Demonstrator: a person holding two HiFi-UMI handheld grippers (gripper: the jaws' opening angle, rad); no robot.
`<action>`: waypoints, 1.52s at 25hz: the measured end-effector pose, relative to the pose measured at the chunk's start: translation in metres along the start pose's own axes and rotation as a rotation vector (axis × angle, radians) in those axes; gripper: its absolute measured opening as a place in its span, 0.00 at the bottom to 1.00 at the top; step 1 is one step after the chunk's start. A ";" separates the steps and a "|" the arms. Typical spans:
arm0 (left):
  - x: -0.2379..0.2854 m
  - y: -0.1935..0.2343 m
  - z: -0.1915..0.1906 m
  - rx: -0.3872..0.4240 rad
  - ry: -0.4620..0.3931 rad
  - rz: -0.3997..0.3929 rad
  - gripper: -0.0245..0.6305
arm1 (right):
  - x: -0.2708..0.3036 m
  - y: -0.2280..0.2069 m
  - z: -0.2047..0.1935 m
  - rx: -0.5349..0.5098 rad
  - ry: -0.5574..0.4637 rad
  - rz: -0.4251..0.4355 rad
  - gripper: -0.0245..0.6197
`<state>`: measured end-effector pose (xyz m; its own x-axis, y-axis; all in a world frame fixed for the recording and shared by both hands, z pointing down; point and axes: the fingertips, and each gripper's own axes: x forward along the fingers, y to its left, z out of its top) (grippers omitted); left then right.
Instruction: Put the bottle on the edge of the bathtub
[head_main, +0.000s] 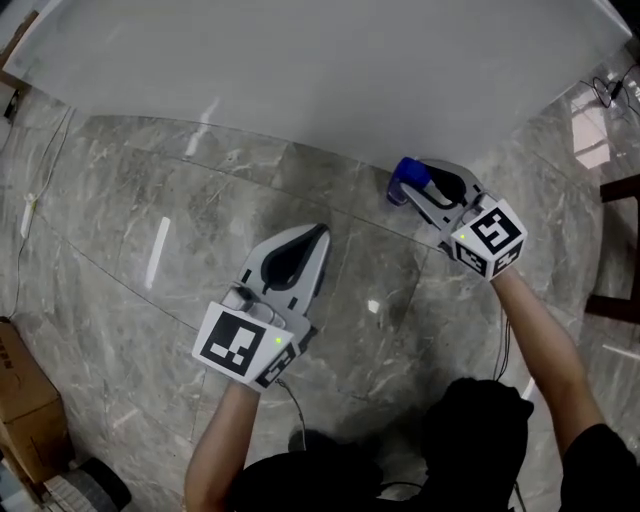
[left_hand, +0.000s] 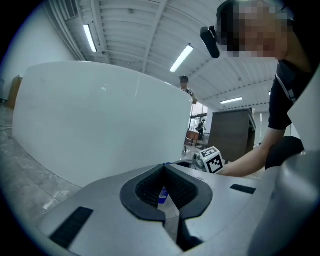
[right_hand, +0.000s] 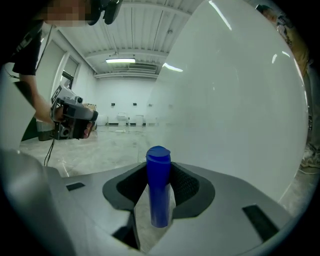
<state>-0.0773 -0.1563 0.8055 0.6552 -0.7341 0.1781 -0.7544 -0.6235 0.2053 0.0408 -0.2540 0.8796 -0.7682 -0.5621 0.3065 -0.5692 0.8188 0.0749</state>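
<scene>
Risk: bottle (right_hand: 159, 190) may slip or tilt in the right gripper (head_main: 428, 186) on the lift, or knock the bathtub (head_main: 300, 70) wall just beside it; a curved rim could let it slide off. Bottle: blue, slim, cylindrical, flat-capped; upright, low by the floor (head_main: 120, 200); jaws partly spread, pressed on its sides. Left gripper (head_main: 318, 232): tips together, empty.

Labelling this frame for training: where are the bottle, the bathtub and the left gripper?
bottle (right_hand: 159, 190), right gripper view, on its blue body.
bathtub (head_main: 300, 70), head view, on its white outer wall.
left gripper (head_main: 320, 234), head view, at its fingertips.
</scene>
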 end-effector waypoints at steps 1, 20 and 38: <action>0.000 0.001 -0.002 -0.008 0.002 0.004 0.06 | 0.002 -0.002 -0.006 0.007 0.005 -0.005 0.26; 0.000 0.004 -0.020 -0.011 0.025 0.023 0.06 | 0.018 -0.023 -0.053 0.043 0.044 -0.108 0.26; 0.004 0.002 -0.026 -0.021 0.035 -0.003 0.06 | 0.019 -0.028 -0.053 0.038 0.055 -0.118 0.35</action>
<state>-0.0752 -0.1536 0.8319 0.6586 -0.7223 0.2112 -0.7518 -0.6196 0.2255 0.0577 -0.2815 0.9332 -0.6789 -0.6460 0.3490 -0.6659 0.7419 0.0778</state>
